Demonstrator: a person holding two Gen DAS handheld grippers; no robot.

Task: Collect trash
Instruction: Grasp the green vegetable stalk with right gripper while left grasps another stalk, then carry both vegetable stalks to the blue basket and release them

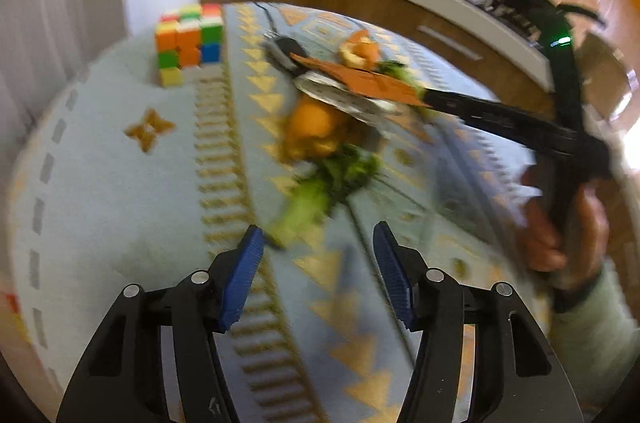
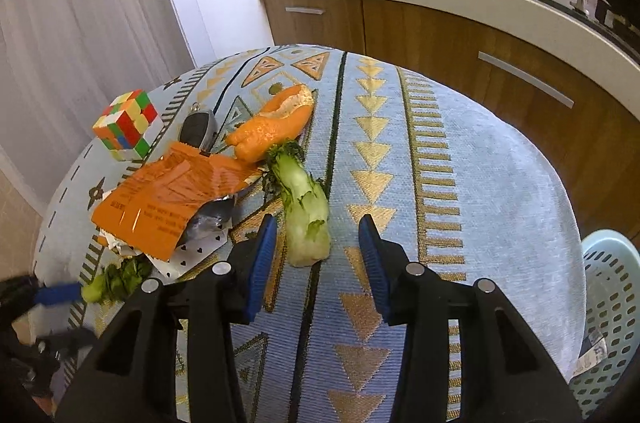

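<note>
Trash lies on a patterned blue tablecloth (image 2: pixel 460 183). In the right wrist view, a green vegetable stalk (image 2: pixel 306 211) lies just ahead of my open, empty right gripper (image 2: pixel 318 227). Beyond it are an orange peel (image 2: pixel 276 127) and an orange wrapper (image 2: pixel 168 199) over crumpled paper. A leafy green scrap (image 2: pixel 116 283) lies at the lower left. In the blurred left wrist view, my left gripper (image 1: pixel 318 239) is open and empty, just short of a green vegetable scrap (image 1: pixel 316 199). Orange peel (image 1: pixel 316 131) and the orange wrapper (image 1: pixel 360 79) lie further on.
A Rubik's cube (image 2: pixel 128 127) (image 1: pixel 188 41) and a dark car key (image 2: pixel 198 129) sit by the trash. A pale blue perforated basket (image 2: pixel 608 315) stands beside the table at the right. Kitchen cabinets (image 2: pixel 440 35) run behind.
</note>
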